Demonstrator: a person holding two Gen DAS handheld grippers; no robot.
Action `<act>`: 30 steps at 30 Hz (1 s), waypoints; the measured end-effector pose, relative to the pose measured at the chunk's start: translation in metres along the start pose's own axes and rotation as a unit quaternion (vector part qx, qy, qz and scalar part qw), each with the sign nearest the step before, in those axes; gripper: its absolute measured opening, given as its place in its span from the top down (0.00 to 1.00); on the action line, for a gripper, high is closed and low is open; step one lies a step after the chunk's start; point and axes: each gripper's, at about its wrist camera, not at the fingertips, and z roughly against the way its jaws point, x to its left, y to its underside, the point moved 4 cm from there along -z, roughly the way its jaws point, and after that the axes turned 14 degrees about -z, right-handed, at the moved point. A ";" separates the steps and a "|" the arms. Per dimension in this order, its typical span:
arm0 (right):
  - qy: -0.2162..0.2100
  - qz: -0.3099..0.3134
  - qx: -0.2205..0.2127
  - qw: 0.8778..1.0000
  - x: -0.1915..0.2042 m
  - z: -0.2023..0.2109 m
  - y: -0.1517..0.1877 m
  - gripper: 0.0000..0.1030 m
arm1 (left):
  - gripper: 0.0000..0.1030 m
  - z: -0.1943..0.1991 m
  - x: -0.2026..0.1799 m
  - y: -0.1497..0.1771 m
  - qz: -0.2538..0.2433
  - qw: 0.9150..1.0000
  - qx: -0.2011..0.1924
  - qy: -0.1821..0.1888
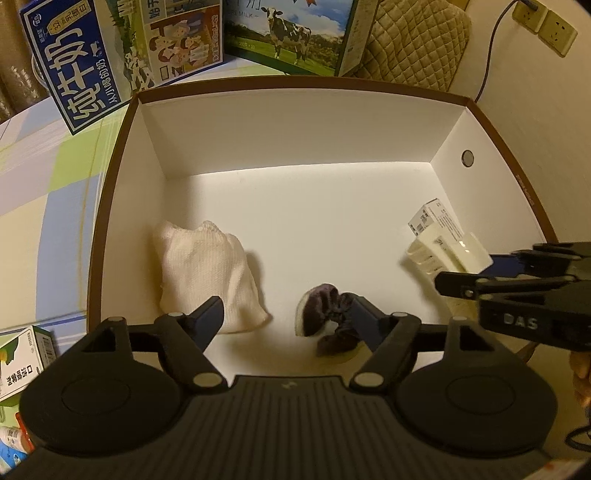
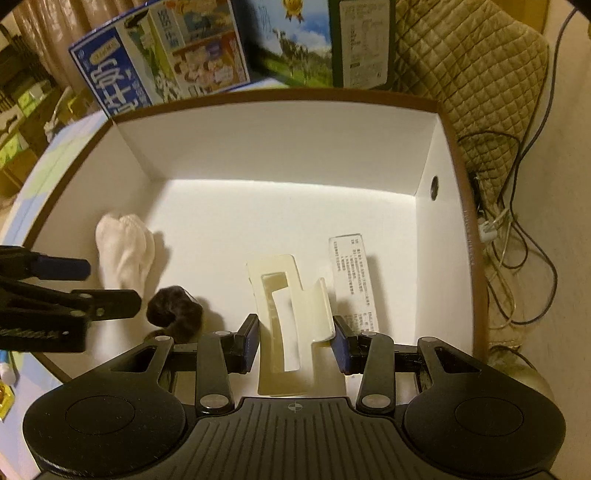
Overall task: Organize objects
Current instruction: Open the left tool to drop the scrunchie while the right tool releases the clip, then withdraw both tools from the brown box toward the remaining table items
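Note:
A white box with a brown rim [image 1: 295, 86] [image 2: 258, 98] holds all the items. A white knitted sock [image 1: 207, 269] [image 2: 125, 251] lies at its left. Beside it sits a dark purple scrunchie [image 1: 325, 306] [image 2: 175, 310]. My left gripper [image 1: 288, 317] [image 2: 112, 284] hangs open over the box's near side, its right finger just by the scrunchie. My right gripper [image 2: 296, 343] [image 1: 467, 273] is shut on a cream hair claw clip [image 2: 288, 314] [image 1: 443, 251], low over the box's right side. A small white printed carton [image 2: 352, 273] [image 1: 432, 216] lies to the clip's right.
Milk cartons [image 1: 74, 66] [image 1: 291, 29] stand behind the box, next to a quilted tan cushion [image 1: 413, 44]. Wall sockets [image 1: 546, 22] and loose cables [image 2: 517, 229] are to the right. More small packages [image 1: 22, 350] lie on the patterned cloth at the left.

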 end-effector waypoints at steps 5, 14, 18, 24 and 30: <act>0.006 -0.004 -0.003 1.000 -0.001 -0.004 0.000 0.62 | 0.25 0.009 0.001 0.002 0.005 1.000 -0.011 0.000; -0.013 0.004 -0.040 0.999 0.006 0.018 0.001 0.44 | 0.18 0.035 0.000 0.002 0.014 0.999 -0.041 -0.003; -0.024 -0.003 -0.054 0.998 0.010 0.034 0.005 0.43 | 0.17 0.048 0.001 0.004 0.020 0.998 -0.051 -0.005; -0.034 -0.013 -0.070 0.997 0.017 0.057 0.011 0.42 | 0.14 0.074 0.007 0.015 0.033 0.997 -0.071 -0.010; -0.045 -0.010 -0.086 0.995 0.031 0.081 0.019 0.41 | 0.14 0.102 0.019 0.032 0.058 0.994 -0.090 -0.020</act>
